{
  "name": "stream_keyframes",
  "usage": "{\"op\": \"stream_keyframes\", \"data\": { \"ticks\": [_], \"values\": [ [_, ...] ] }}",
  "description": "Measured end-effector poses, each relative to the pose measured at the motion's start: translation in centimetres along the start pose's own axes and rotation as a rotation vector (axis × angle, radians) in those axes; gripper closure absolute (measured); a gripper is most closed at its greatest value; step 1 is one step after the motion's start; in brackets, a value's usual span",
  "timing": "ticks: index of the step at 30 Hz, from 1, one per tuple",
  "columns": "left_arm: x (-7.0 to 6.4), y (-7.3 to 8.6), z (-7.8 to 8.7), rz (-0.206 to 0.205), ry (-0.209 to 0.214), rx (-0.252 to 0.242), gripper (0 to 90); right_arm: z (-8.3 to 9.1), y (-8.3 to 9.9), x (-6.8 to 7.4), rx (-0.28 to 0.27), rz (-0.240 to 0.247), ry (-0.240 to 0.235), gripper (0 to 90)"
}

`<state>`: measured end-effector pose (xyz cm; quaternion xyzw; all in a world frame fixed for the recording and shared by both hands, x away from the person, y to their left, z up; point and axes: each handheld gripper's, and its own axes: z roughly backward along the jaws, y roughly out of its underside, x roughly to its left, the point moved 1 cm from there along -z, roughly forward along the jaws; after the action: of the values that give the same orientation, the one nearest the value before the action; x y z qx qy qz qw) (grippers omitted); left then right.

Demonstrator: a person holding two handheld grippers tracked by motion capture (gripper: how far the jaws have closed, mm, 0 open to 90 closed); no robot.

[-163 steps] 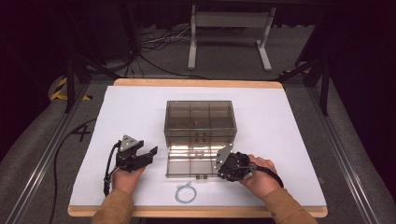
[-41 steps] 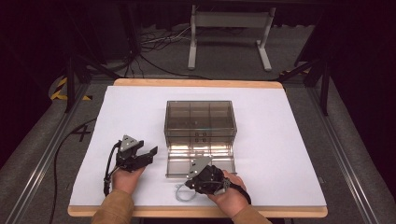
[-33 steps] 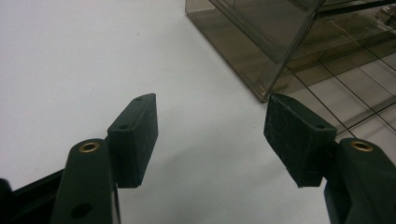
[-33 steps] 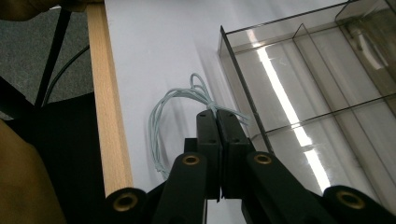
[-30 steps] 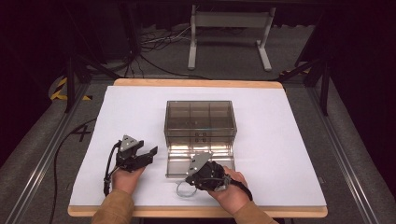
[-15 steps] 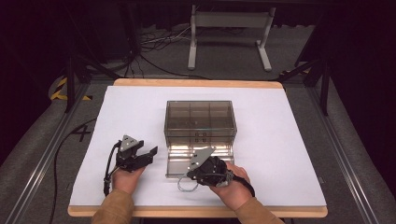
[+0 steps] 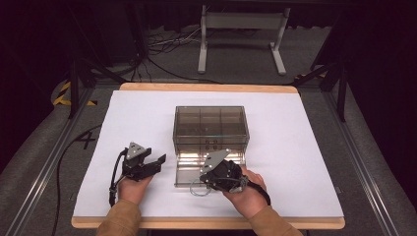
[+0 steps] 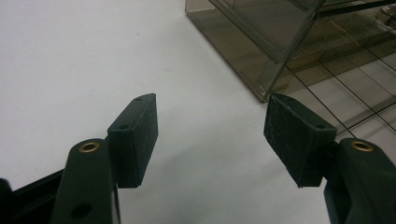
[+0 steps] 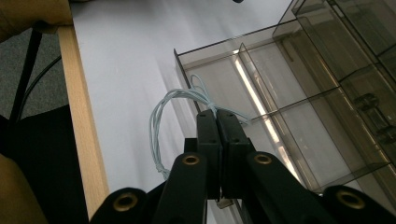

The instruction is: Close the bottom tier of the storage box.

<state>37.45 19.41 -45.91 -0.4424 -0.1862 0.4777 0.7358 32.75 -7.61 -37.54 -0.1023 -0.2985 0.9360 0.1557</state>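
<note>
The left claw (image 7: 158, 160) rests on the white, smooth paper-covered worktop (image 7: 137, 118) just left of the smoky transparent plastic compartment box (image 7: 210, 123), its two black jaws standing wide apart with nothing between them. In the left gripper view its flat, matte rubber pads (image 8: 140, 135) frame bare white surface, with the box's near corner beyond the right pad. The box is rectangular, with thin glossy dividing walls; its lid stands raised at the back and the shallow gridded tray (image 9: 261, 84) lies open toward the person. At the tray's front left corner the right claw (image 9: 217, 116) has its jaws pressed together on a loop of thin pale blue-white string (image 9: 161, 116). The string is coiled in several slim strands, knotted at its lower end, hanging over the tray's front wall and onto the worktop beside the box.
</note>
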Motion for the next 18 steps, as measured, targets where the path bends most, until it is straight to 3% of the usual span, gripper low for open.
{"op": "stream_keyframes", "data": {
  "ticks": [18],
  "values": [
    [0.0,0.0,0.0,0.001,0.000,0.000,35.8,1.0,0.1,-1.4,-0.005,-0.041,0.058,89.1]
  ]
}}
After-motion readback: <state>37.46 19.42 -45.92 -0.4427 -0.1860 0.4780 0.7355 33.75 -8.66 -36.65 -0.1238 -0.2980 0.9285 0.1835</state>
